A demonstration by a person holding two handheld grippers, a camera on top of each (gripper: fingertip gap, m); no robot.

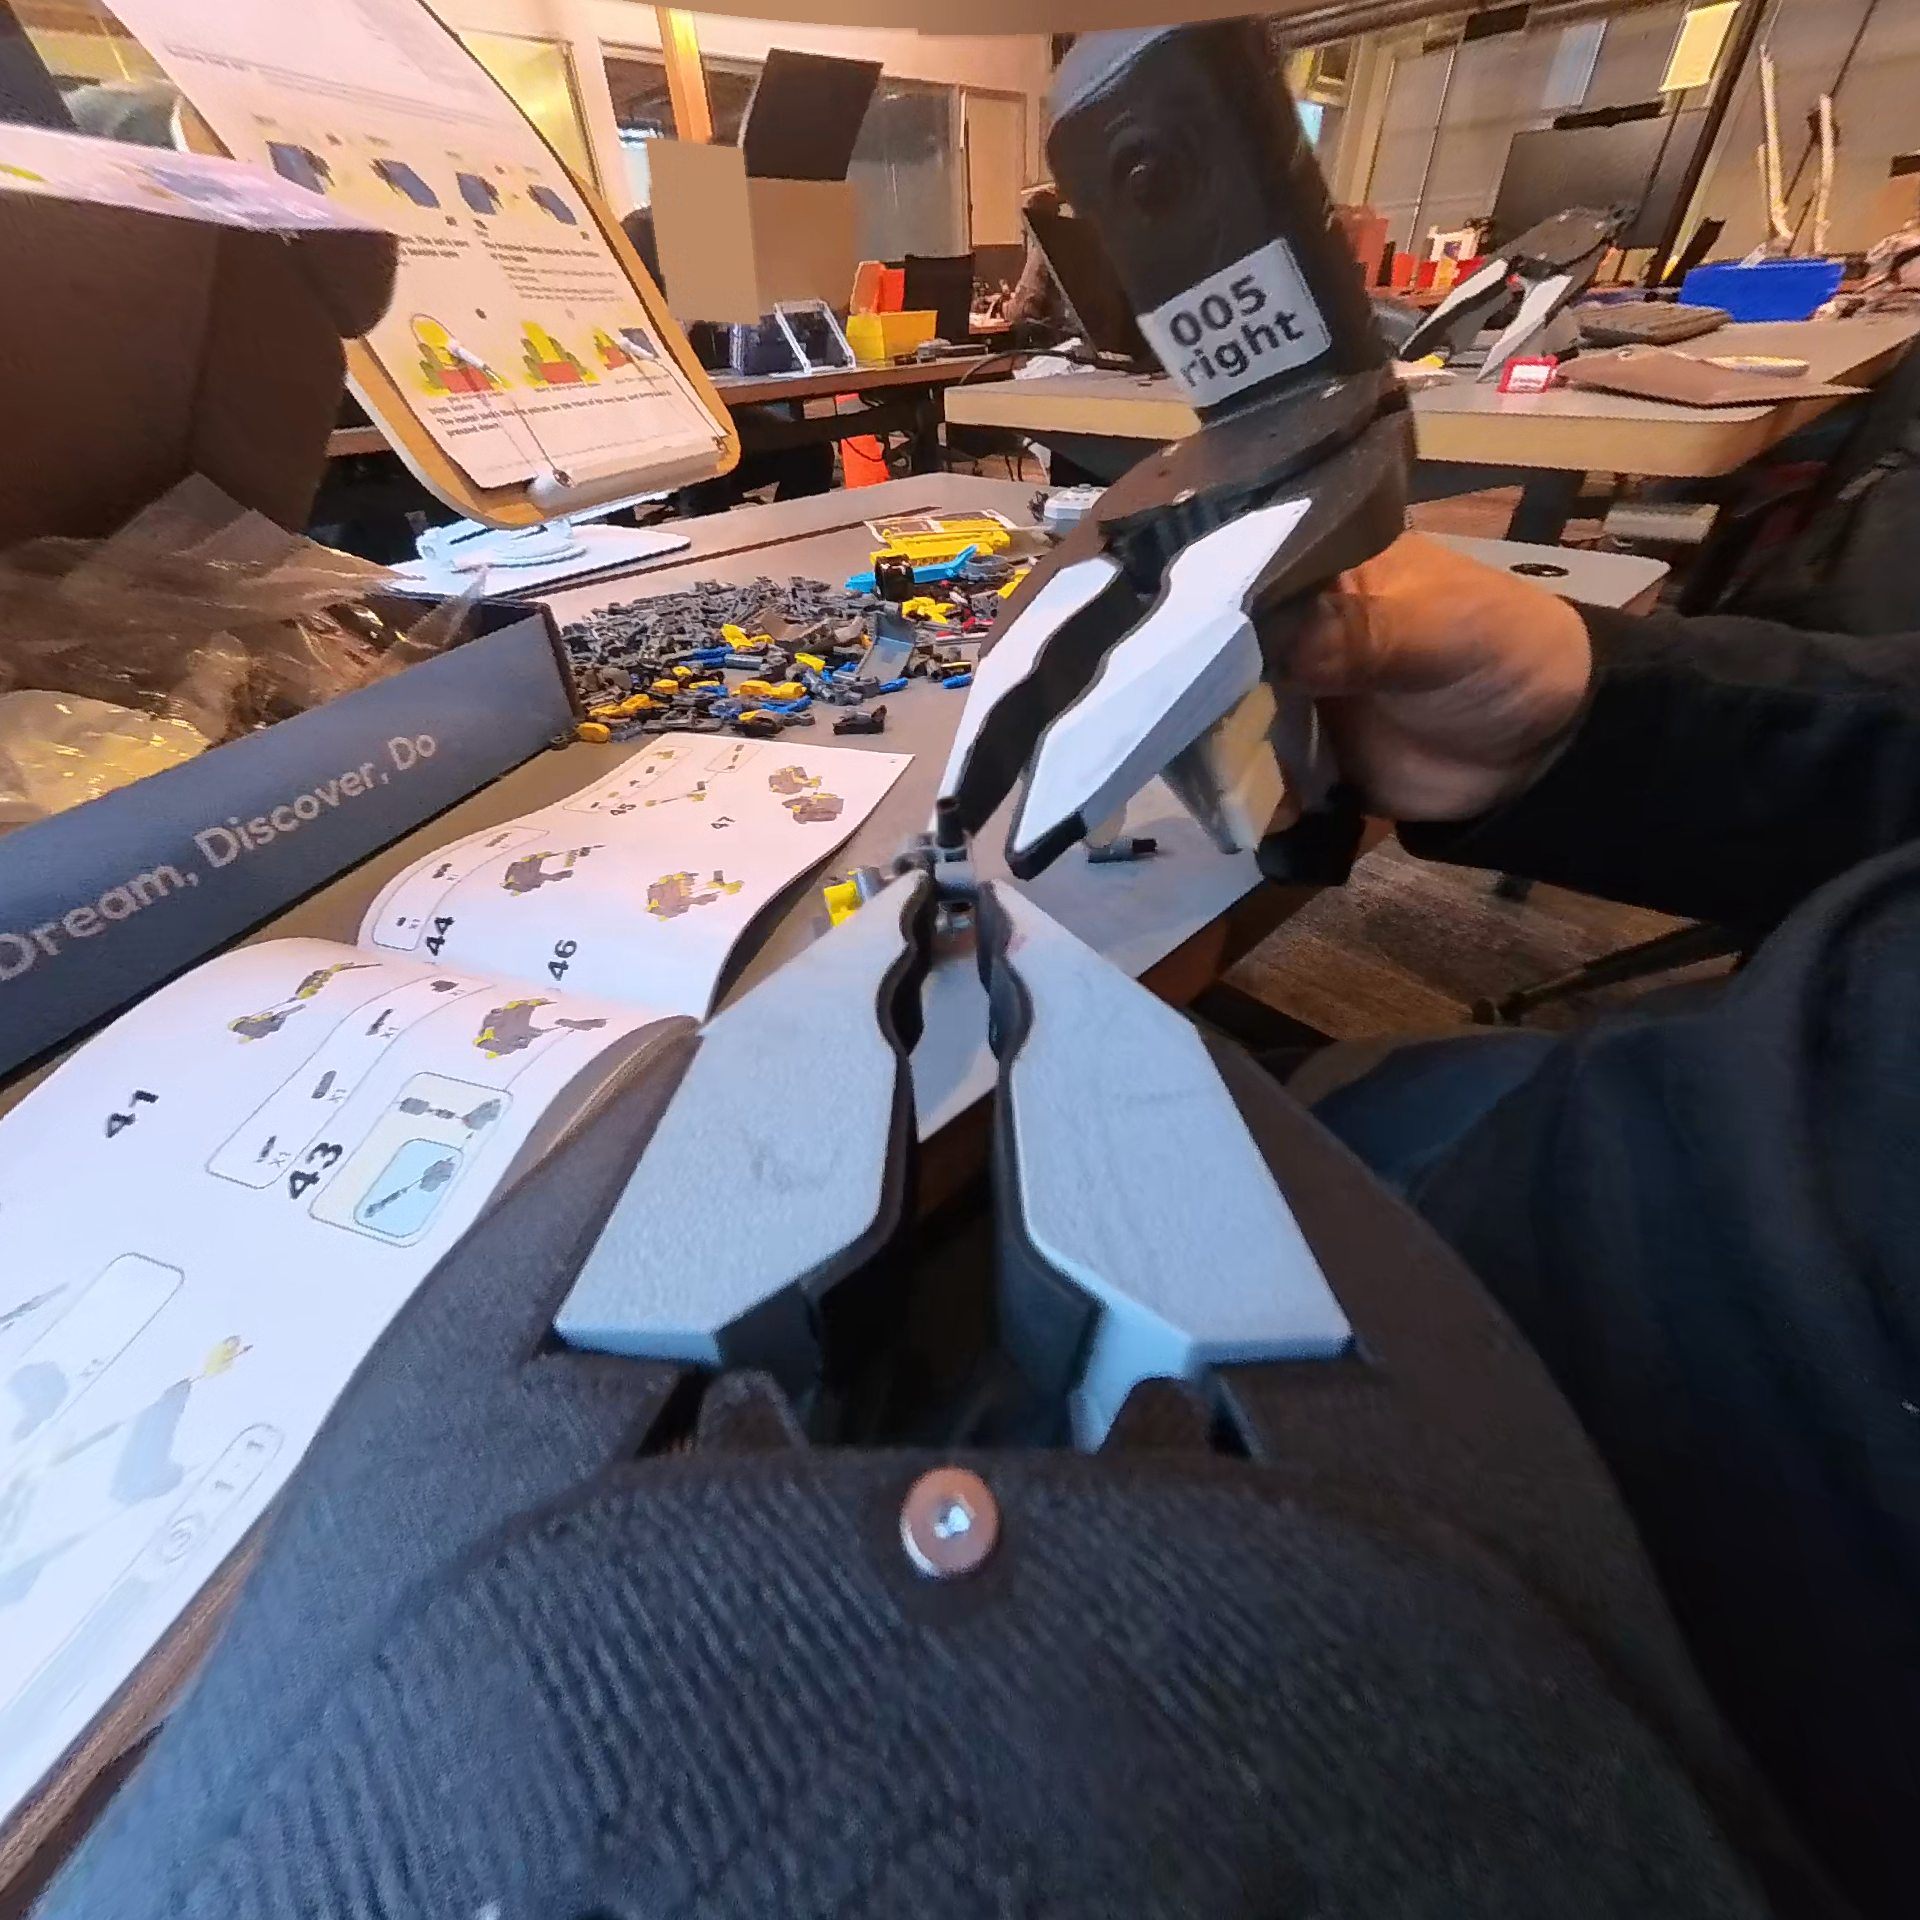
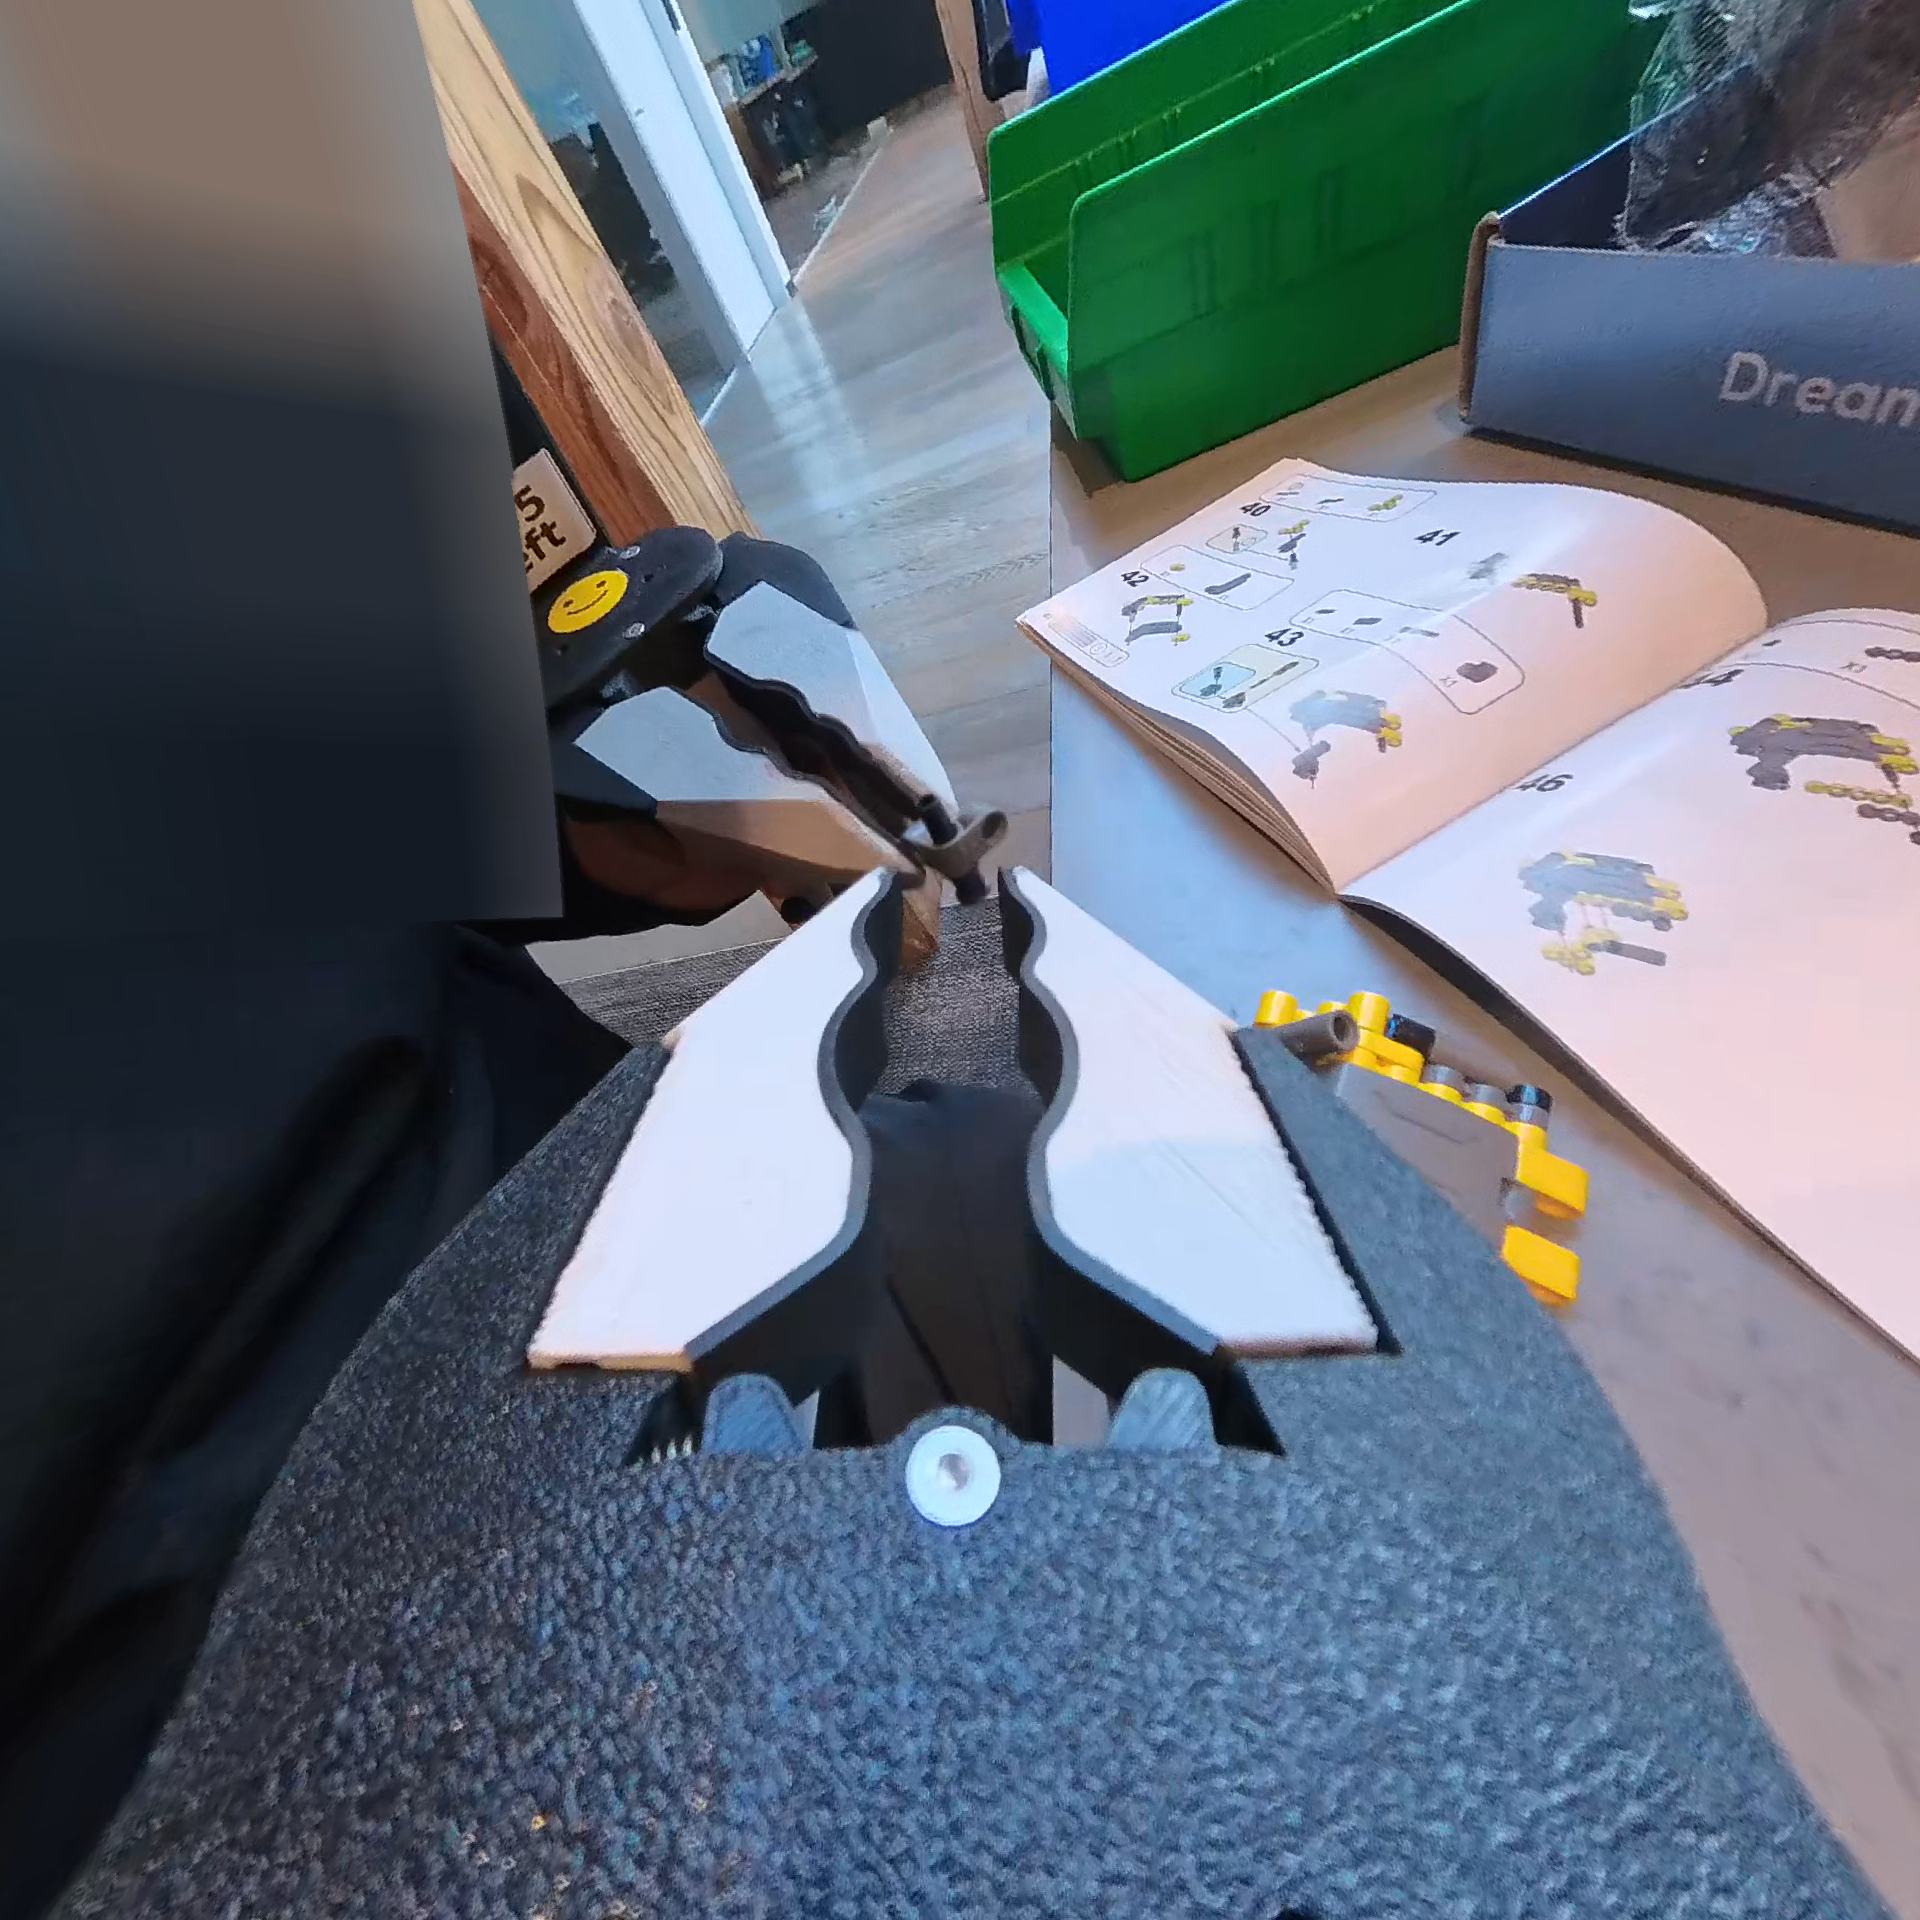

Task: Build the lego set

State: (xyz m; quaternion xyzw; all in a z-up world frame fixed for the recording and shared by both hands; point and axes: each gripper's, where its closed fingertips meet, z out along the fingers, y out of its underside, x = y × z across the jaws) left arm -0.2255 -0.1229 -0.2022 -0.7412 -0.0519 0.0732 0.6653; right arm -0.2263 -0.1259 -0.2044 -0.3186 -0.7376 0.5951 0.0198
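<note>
My left gripper is shut on a small grey connector piece with a black pin sticking up from it. It holds the piece in the air just off the table's edge. It also shows in the right wrist view, gripping the same piece. My right gripper is open, its tips on either side of the pin's lower end. In the left wrist view the right gripper comes down from the upper right, held by a hand, with one fingertip touching the pin.
An open instruction booklet lies on the grey table. A yellow and grey part-built model sits beside my right gripper. Farther back are a pile of small parts, a dark box of plastic bags, green bins and a sheet stand. The tips of both grippers are at nearly the same place.
</note>
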